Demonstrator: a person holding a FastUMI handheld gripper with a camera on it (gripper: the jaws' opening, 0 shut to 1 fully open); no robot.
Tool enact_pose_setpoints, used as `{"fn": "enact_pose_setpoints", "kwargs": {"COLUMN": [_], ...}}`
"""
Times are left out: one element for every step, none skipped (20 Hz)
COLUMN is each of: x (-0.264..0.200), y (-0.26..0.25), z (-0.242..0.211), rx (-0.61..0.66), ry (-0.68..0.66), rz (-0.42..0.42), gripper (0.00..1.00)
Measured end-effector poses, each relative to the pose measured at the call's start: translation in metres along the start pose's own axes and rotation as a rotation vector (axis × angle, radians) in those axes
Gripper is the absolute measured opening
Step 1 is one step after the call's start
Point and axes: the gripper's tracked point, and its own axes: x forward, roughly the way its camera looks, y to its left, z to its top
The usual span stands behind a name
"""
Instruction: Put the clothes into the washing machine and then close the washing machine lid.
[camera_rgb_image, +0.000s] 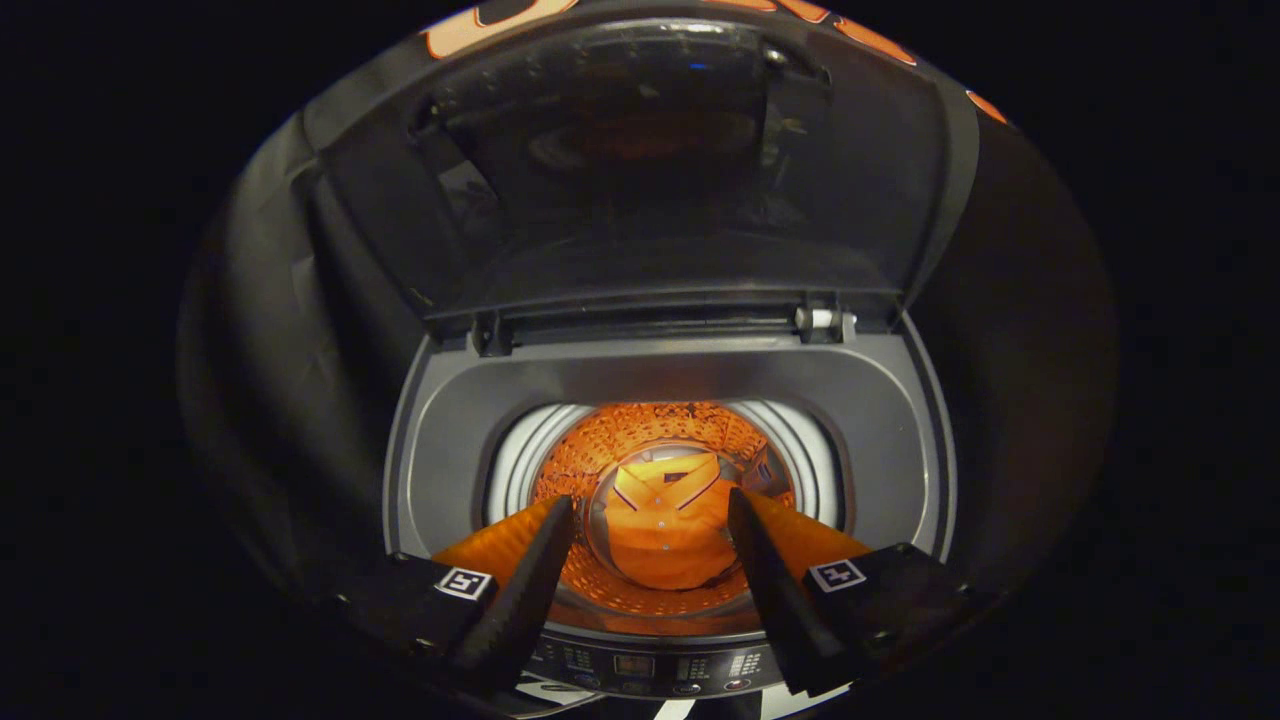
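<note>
Left wall of the washing machine (440, 430): at the left of the frame the grey top rim of the machine curved round the opening; nothing lay on it.
Left finger (520, 590): it reached in from the lower left, its tip over the near edge of the drum, touching nothing.
Gripper (650, 520): the fingers stood wide apart and held nothing; it hung above the mouth of the machine, looking down into it.
Shirt (665, 530): the orange collared shirt lay at the bottom of the drum (600, 450), centre of the frame, seen in the gap between the fingers and well below them. It looked fully inside, with no cloth seen over the rim.
Step in hand: judged from this, the clothes were in and the lid was left to close.
Lid (650, 170): it stood raised at the top centre of the frame, hinged along the back edge (660, 320) beyond the drum, its dark window facing the gripper.
How to do it well: the gripper would best lift clear of the opening first, then reach the lid's free upper edge and draw it forward and down in an arc about the hinge, slowly near the end so it did not slam.
Right finger (780, 590): it came in from the lower right, also free of the drum.
Control panel (650, 670): at the bottom centre, under the fingers; it should be kept clear of on the way out.
</note>
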Motion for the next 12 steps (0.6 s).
{"fn": "enact_pose_setpoints", "kwargs": {"x": [-0.008,-0.017,-0.026,-0.034,-0.044,-0.053,-0.062,-0.068,-0.075,-0.082,-0.087,-0.096], "y": [0.003,0.003,0.005,0.006,0.006,0.006,0.005,0.004,0.004,0.002,0.0,0.0], "z": [0.005,0.012,0.021,0.029,0.037,0.045,0.053,0.06,0.067,0.072,0.079,0.086], "rx": [0.002,0.005,0.006,0.007,0.007,0.008,0.006,0.006,0.002,-0.002,-0.007,-0.013], "ry": [-0.011,-0.029,-0.054,-0.076,-0.099,-0.119,-0.139,-0.162,-0.179,-0.202,-0.22,-0.238], "rz": [0.006,0.006,0.013,0.016,0.023,0.028,0.033,0.037,0.044,0.043,0.041,0.041], "gripper": [0.99,0.99,0.99,0.99,0.99,0.99,0.99,0.99,0.99,0.99,0.99,0.99]}}
